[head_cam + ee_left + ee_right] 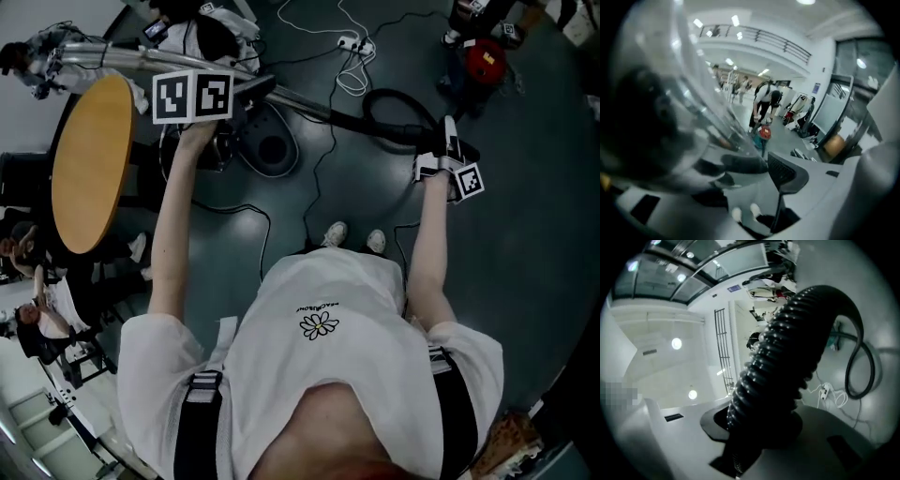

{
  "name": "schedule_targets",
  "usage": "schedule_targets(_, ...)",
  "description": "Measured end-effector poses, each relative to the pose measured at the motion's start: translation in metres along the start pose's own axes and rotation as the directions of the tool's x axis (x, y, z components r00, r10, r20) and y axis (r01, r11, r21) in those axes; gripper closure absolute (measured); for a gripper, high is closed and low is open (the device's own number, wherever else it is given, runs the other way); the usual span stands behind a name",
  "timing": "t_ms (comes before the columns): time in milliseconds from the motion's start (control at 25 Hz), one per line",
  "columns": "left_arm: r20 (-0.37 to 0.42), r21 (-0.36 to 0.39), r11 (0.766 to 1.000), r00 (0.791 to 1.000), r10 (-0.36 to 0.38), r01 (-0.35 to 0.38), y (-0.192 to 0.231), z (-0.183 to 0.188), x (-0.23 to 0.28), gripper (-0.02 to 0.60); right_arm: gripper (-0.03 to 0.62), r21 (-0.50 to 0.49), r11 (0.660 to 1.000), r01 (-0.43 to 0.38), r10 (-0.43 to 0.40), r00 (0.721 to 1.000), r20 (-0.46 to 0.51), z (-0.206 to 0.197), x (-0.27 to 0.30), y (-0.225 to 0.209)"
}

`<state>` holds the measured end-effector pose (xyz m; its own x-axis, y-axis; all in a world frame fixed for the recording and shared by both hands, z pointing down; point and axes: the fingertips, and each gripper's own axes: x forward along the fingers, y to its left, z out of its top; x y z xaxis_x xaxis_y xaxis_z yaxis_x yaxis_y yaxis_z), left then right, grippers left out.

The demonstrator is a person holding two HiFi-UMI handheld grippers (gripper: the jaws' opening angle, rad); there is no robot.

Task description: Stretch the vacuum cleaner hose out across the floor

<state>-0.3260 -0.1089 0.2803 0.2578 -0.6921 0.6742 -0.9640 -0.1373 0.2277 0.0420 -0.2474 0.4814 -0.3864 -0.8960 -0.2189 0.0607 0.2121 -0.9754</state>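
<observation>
The black ribbed vacuum hose (398, 101) loops over the dark floor from the grey vacuum body (272, 150) toward my right gripper (448, 155). In the right gripper view the hose (787, 362) runs up between the jaws and curves away, and my right gripper (754, 427) is shut on it. My left gripper (246, 91), under its marker cube, sits at the shiny metal wand (122, 59). In the left gripper view the wand (693, 93) is a blurred tube along the left jaw. My left gripper (761, 166) stands open, with floor and white shoes showing through the gap.
A round wooden table (89, 164) stands close on the left. A power strip with white cable (354, 44) and a red canister (486, 58) lie farther out. A thin black cord (253, 211) crosses the floor near my feet. People stand in the hall (764, 101).
</observation>
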Motion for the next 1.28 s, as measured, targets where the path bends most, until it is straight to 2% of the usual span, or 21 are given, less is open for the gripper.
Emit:
schedule_targets(40, -0.118, -0.122, 0.992, 0.992, -0.051, 0.037, 0.016, -0.034, 0.013, 0.336, 0.465, -0.088, 0.996, 0.027, -0.024, 0.999, 0.032, 0.018, 0.003, 0.01)
schedule_targets(80, -0.232, -0.199, 0.978, 0.967, -0.101, 0.054, 0.028, -0.071, 0.021, 0.337, 0.465, -0.187, 0.981, 0.051, -0.04, 0.997, 0.062, 0.036, 0.007, 0.023)
schedule_targets(120, -0.326, -0.225, 0.973, 0.936, -0.129, 0.056, 0.036, -0.107, 0.024, 0.337, 0.465, -0.295, 0.953, 0.072, -0.054, 0.996, 0.069, 0.052, 0.01, 0.038)
schedule_targets(160, -0.387, -0.203, 0.978, 0.913, -0.133, 0.056, 0.041, -0.138, 0.022, 0.337, 0.465, -0.408, 0.91, 0.078, -0.068, 0.997, 0.039, 0.061, 0.013, 0.052)
schedule_targets(200, -0.409, -0.146, 0.987, 0.905, -0.115, 0.06, 0.043, -0.158, 0.017, 0.337, 0.464, -0.519, 0.853, 0.059, -0.085, 0.996, -0.027, 0.061, 0.016, 0.067)
schedule_targets(280, -0.356, 0.011, 0.999, 0.933, -0.042, 0.049, 0.046, -0.166, 0.011, 0.337, 0.464, -0.702, 0.711, -0.037, -0.165, 0.962, -0.217, 0.029, 0.027, 0.086)
schedule_targets(360, -0.254, 0.11, 0.994, 0.967, 0.002, 0.027, 0.042, -0.145, 0.017, 0.337, 0.465, -0.82, 0.555, -0.143, -0.327, 0.868, -0.373, -0.028, 0.033, 0.08)
schedule_targets(440, -0.192, 0.136, 0.988, 0.98, -0.052, 0.079, 0.016, -0.128, 0.034, 0.337, 0.465, -0.897, 0.358, -0.259, -0.508, 0.752, -0.42, -0.078, 0.024, 0.06)
schedule_targets(520, -0.169, 0.163, 0.969, 0.973, -0.159, 0.187, -0.023, -0.118, 0.053, 0.337, 0.465, -0.905, 0.142, -0.402, -0.657, 0.645, -0.39, -0.11, 0.005, 0.04)
schedule_targets(560, -0.155, 0.183, 0.952, 0.964, -0.217, 0.244, -0.044, -0.112, 0.06, 0.337, 0.465, -0.877, 0.06, -0.476, -0.713, 0.594, -0.371, -0.122, -0.006, 0.034)
schedule_targets(600, -0.133, 0.201, 0.932, 0.951, -0.28, 0.303, -0.064, -0.106, 0.066, 0.337, 0.465, -0.838, 0.004, -0.546, -0.757, 0.546, -0.359, -0.132, -0.017, 0.029)
schedule_targets(640, -0.101, 0.212, 0.909, 0.933, -0.346, 0.36, -0.084, -0.099, 0.071, 0.337, 0.465, -0.797, -0.028, -0.604, -0.79, 0.501, -0.352, -0.14, -0.029, 0.027)
schedule_targets(680, -0.063, 0.217, 0.884, 0.91, -0.41, 0.414, -0.102, -0.091, 0.074, 0.337, 0.465, -0.761, -0.041, -0.648, -0.815, 0.463, -0.35, -0.145, -0.042, 0.026)
schedule_targets(800, 0.029, 0.25, 0.823, 0.845, -0.533, 0.51, -0.145, -0.065, 0.088, 0.337, 0.465, -0.707, -0.016, -0.707, -0.854, 0.377, -0.358, -0.148, -0.082, 0.028)
schedule_targets(880, 0.04, 0.34, 0.789, 0.83, -0.556, 0.512, -0.166, -0.052, 0.099, 0.337, 0.465, -0.694, 0.017, -0.72, -0.87, 0.331, -0.365, -0.15, -0.108, 0.025)
schedule_targets(960, 0.012, 0.487, 0.726, 0.828, -0.561, 0.486, -0.188, -0.044, 0.107, 0.337, 0.465, -0.671, 0.037, -0.74, -0.886, 0.287, -0.365, -0.154, -0.135, 0.017)
schedule_targets(1040, -0.031, 0.653, 0.619, 0.832, -0.555, 0.437, -0.212, -0.04, 0.114, 0.337, 0.465, -0.629, 0.049, -0.776, -0.894, 0.246, -0.374, -0.162, -0.159, 0.01)
schedule_targets(1120, -0.06, 0.8, 0.474, 0.834, -0.548, 0.369, -0.236, -0.039, 0.121, 0.337, 0.465, -0.582, 0.034, -0.812, -0.905, 0.222, -0.362, -0.166, -0.175, 0.006)
schedule_targets(1200, -0.102, 0.884, 0.329, 0.824, -0.557, 0.332, -0.255, -0.043, 0.124, 0.337, 0.465, -0.573, 0.006, -0.82, -0.914, 0.229, -0.336, -0.158, -0.181, 0.006)
schedule_targets(1240, -0.122, 0.904, 0.275, 0.815, -0.566, 0.326, -0.262, -0.043, 0.123, 0.337, 0.465, -0.58, -0.007, -0.815, -0.915, 0.24, -0.325, -0.151, -0.183, 0.007)
schedule_targets(1280, -0.136, 0.918, 0.234, 0.809, -0.572, 0.32, -0.268, -0.041, 0.122, 0.337, 0.465, -0.586, -0.019, -0.81, -0.917, 0.247, -0.313, -0.142, -0.184, 0.01)
